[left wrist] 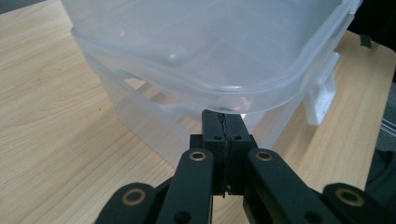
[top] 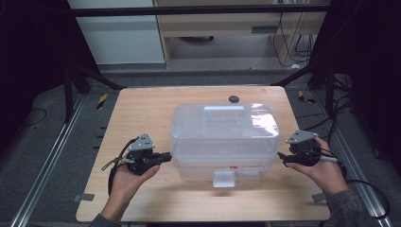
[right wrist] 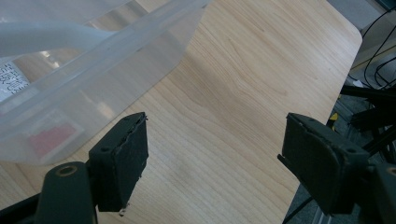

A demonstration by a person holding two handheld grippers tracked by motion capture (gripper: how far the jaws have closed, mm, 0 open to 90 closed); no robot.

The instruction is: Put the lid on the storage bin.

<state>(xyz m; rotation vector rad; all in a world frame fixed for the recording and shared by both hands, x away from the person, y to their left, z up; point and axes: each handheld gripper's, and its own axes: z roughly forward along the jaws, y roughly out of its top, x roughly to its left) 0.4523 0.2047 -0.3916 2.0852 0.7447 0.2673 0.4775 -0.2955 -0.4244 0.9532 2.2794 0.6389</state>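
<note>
A clear plastic storage box (top: 224,142) with a lid sits in the middle of my wooden bench (top: 142,109), its pale blue handle (top: 224,113) lying flat on top toward the far side and a clear latch (top: 223,178) hanging on the near wall. Through the cloudy walls I see a white label and a small red patch low on the near right; whether anything else lies inside I cannot tell.

My left tongs (top: 166,156) rest at the box's left side, jaws pressed together with nothing between them, tips just beside the wall. My right tongs (top: 282,158) sit just right of the box with the jaws spread wide apart.

A small dark round object (top: 233,99) lies on the bench beyond the box, near the far edge.

The left gripper view brings the closed left tongs (left wrist: 223,126) up under the lid's overhanging rim (left wrist: 261,91), and the latch (left wrist: 322,100) shows on the adjoining wall. The right gripper view shows bare bench (right wrist: 243,84) between the open right tongs (right wrist: 215,154), with the box's corner (right wrist: 93,88) and its red patch (right wrist: 49,137) off to one side.
</note>
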